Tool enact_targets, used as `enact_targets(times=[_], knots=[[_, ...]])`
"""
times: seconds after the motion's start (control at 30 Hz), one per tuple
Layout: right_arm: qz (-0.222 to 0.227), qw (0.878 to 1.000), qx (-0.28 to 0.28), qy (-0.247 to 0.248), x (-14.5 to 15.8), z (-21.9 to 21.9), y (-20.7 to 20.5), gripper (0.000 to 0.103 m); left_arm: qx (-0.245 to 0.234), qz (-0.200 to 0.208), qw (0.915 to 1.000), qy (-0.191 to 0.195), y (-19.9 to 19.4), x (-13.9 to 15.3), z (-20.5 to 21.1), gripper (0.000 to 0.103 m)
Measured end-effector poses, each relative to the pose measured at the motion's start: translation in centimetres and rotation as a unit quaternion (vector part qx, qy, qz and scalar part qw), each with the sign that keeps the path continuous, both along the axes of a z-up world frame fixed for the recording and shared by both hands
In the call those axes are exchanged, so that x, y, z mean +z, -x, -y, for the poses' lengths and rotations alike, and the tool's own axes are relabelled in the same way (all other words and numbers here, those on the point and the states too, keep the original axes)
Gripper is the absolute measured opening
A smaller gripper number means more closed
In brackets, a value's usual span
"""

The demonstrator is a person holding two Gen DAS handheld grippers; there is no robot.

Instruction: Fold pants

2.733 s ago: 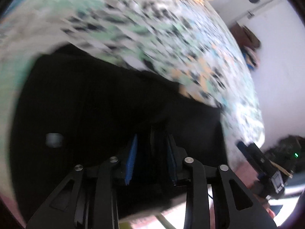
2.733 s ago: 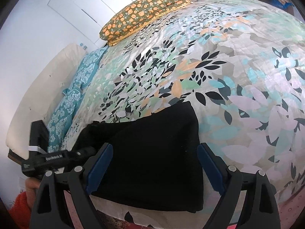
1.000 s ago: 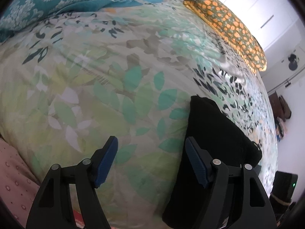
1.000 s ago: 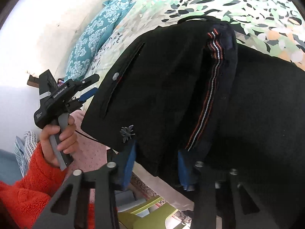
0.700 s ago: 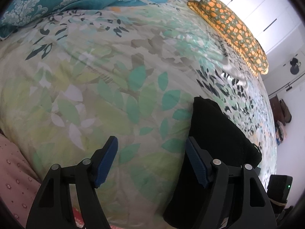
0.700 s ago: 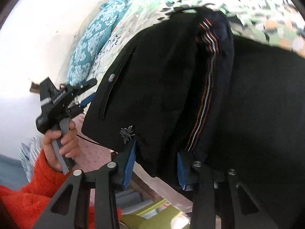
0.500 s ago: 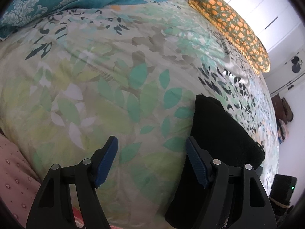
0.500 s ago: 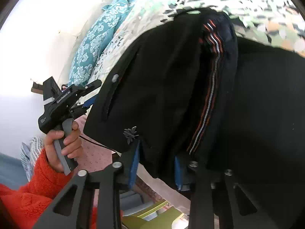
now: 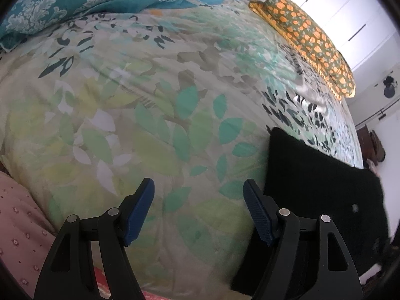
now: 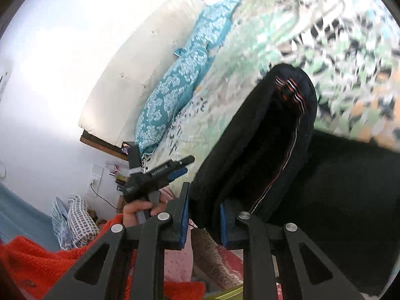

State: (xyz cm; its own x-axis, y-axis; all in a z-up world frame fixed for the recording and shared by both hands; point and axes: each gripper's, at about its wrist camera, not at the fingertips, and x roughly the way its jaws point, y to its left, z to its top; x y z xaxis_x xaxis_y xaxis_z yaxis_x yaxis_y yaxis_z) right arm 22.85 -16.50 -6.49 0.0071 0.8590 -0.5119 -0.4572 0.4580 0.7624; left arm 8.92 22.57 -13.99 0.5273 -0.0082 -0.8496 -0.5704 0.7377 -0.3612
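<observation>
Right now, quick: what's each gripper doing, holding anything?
Left gripper: open, empty, over the bedspread.
Right gripper: jaws closing on a thick fold of the black pants, pads pressing the cloth.

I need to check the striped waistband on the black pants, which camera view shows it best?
The right wrist view. There the striped waistband arches in front of the camera, above the right gripper, whose jaws are closing on the black pants. The left wrist view shows only plain black cloth lying on the bed, no stripes.
</observation>
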Motion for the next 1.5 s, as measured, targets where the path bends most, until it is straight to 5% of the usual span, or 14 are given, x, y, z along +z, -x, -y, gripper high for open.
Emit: enact_targets(times=[0.17, 0.33, 0.47, 0.73, 0.93, 1.07, 1.17, 1.37, 1.43, 1.5], knots=[[0.036, 0.999, -0.015, 0.015, 2.9, 4.1, -0.1, 0.020, -0.009, 0.004, 1.0000, -0.002, 0.0, 0.3, 0.4, 0.076], [0.022, 0.997, -0.062, 0.042, 1.7, 8.8, 0.4, 0.020, -0.021, 0.003, 0.9998, -0.004, -0.3, 0.3, 0.9, 0.076], [-0.004, 0.994, -0.087, 0.060, -1.0, 11.6, 0.8, 0.020, -0.037, 0.003, 0.9992, -0.012, -0.6, 0.5, 1.6, 0.076], [-0.061, 0.978, -0.093, 0.179, -10.1, 13.8, 0.3, 0.020, -0.105, 0.012, 0.9935, -0.041, -1.4, 2.0, 5.7, 0.076], [-0.058, 0.977, -0.088, 0.186, -10.0, 13.7, 0.1, 0.021, -0.200, 0.037, 0.9772, -0.062, -2.4, 3.6, 12.0, 0.083], [-0.053, 0.971, -0.101, 0.209, -8.7, 14.5, -0.5, 0.042, -0.310, 0.026, 0.9421, -0.126, -3.3, 2.7, 18.0, 0.083], [0.013, 0.961, -0.112, 0.251, -5.2, 14.7, -1.5, 0.042, -0.350, 0.019, 0.9229, -0.159, -2.8, 1.6, 20.7, 0.083], [0.093, 0.965, -0.118, 0.214, 0.5, 11.0, -5.8, 0.043, -0.359, 0.016, 0.9204, -0.154, -2.8, 1.0, 21.7, 0.083], [0.089, 0.968, -0.122, 0.203, -0.7, 9.1, -7.4, 0.043, -0.357, 0.014, 0.9210, -0.155, -2.8, 1.0, 21.8, 0.083], [0.067, 0.959, -0.132, 0.243, -4.0, 7.8, -8.9, 0.043, -0.357, 0.013, 0.9204, -0.159, -2.8, 1.0, 21.9, 0.083]])
